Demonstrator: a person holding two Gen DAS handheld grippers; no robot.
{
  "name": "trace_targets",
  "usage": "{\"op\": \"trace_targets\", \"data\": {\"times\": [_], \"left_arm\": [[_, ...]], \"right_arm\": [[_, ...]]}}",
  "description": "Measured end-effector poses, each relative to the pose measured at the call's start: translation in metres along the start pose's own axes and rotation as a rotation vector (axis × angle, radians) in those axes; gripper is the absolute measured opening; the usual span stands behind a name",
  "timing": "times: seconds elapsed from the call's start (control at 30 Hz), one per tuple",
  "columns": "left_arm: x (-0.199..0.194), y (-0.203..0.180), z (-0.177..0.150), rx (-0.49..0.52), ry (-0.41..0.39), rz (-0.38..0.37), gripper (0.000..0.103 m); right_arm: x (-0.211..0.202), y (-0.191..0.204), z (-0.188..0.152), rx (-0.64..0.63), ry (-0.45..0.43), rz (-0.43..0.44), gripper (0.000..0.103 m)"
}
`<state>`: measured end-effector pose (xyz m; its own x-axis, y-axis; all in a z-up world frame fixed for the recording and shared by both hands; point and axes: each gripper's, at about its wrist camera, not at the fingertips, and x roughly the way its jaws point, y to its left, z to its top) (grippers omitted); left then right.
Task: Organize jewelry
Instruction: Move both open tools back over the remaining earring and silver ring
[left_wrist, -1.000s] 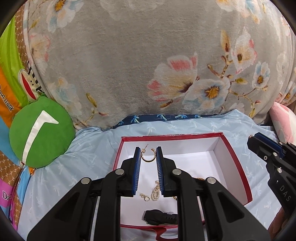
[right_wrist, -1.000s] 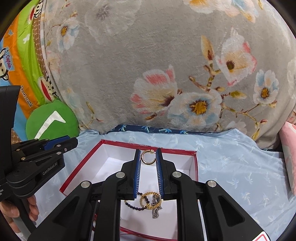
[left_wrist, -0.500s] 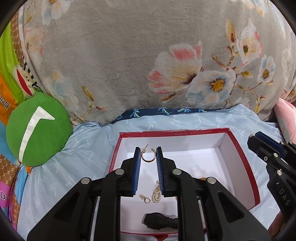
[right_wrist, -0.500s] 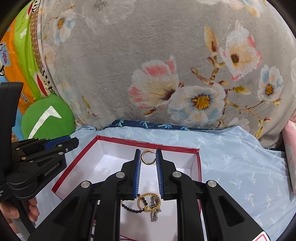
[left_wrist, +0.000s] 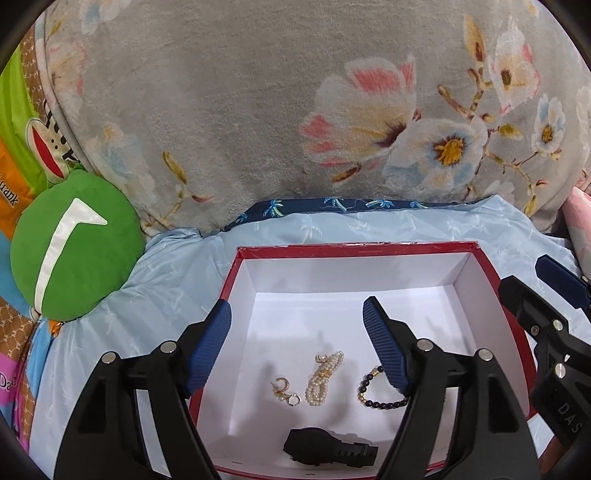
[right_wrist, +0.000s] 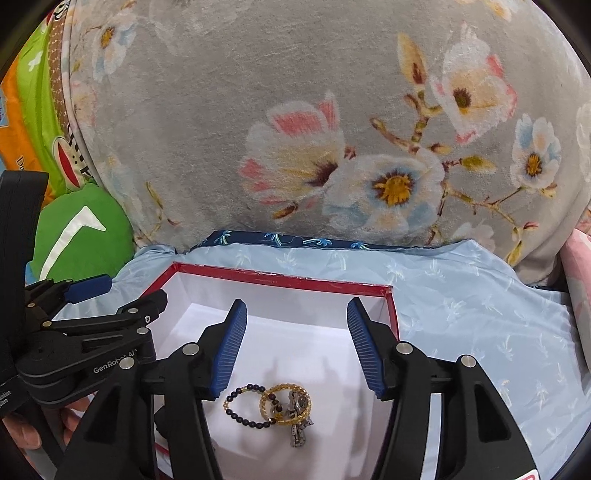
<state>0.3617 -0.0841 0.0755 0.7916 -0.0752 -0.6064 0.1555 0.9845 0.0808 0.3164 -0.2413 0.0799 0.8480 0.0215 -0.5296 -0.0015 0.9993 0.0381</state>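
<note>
The left claw (left_wrist: 297, 325) has just been opening, and its blue pads (left_wrist: 208, 347) now stand wide apart with nothing between them. It hangs over the red box (left_wrist: 354, 249). Below it, on the white floor of the box, lie gold earrings (left_wrist: 284, 389) at 7 o'clock, a pearl bracelet (left_wrist: 323, 373) in the middle, a dark bead bracelet (left_wrist: 380, 395) at 4 o'clock and a black watch (left_wrist: 328, 450) at 6 o'clock.

The right claw (right_wrist: 295, 314) has just been opening too, and holds nothing. Under it lie the dark bead bracelet (right_wrist: 243, 404), a yellow bead bracelet (right_wrist: 284, 402) and a silver charm (right_wrist: 299, 430), touching each other. The box sits on a light blue sheet (right_wrist: 461, 302), with a flowered grey blanket (right_wrist: 295, 110) at 12 o'clock and a green pillow (left_wrist: 74, 247) at 10 o'clock
</note>
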Motion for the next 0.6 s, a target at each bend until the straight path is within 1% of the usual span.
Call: {"op": "trace_targets", "data": {"times": [0.27,0.6], "left_arm": [[0.000,-0.001,-0.007,0.006,0.013,-0.001,0.071],[-0.015,0.003,-0.018,0.000,0.021,-0.001,0.072]], "right_arm": [[-0.002,0.003,-0.007,0.001,0.016,0.013,0.056],[-0.019,0.005,-0.018,0.014,0.021,0.020,0.056]]}}
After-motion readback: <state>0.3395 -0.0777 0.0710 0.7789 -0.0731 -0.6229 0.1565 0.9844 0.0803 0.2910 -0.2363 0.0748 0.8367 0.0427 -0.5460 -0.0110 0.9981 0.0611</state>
